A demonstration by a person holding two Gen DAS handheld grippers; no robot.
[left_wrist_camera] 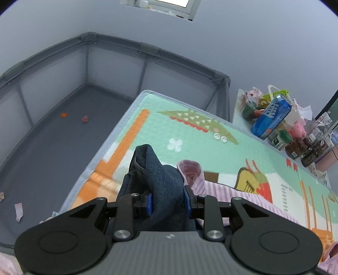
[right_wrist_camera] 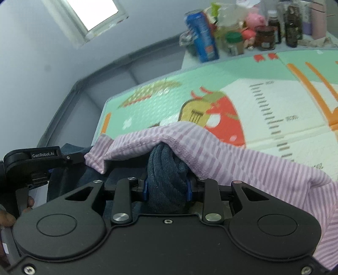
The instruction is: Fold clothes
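"GenRobot.AI" is printed in white on the black body of the left gripper [right_wrist_camera: 40, 167] as the right wrist view sees it; the play mat [right_wrist_camera: 264, 101] carries a printed ruler scale whose numbers are too blurred to read. The blue carton [left_wrist_camera: 271, 115] has white lettering, also unreadable.

The mat — mint green with orange bars, a crocodile and a strawberry-like figure — covers the work surface. Beyond its far edge stands a grey mesh playpen [left_wrist_camera: 84, 69] with a few small bits on its floor, then a pale wall and a window [right_wrist_camera: 93, 14].

Off the mat's far right corner a narrow shelf [left_wrist_camera: 237, 118] is crowded with the carton, dark jars, a green-lidded jar [right_wrist_camera: 233, 43] and a pink pig toy [left_wrist_camera: 299, 129].

The left gripper [left_wrist_camera: 168, 201] has its blue-padded jaws pinched onto a bunched fold of dark denim garment [left_wrist_camera: 156, 171], near the mat's left edge. The right gripper [right_wrist_camera: 168, 188] likewise clamps a roll of what looks like the same denim [right_wrist_camera: 166, 169], with a lilac striped garment [right_wrist_camera: 243, 165] draped over it.
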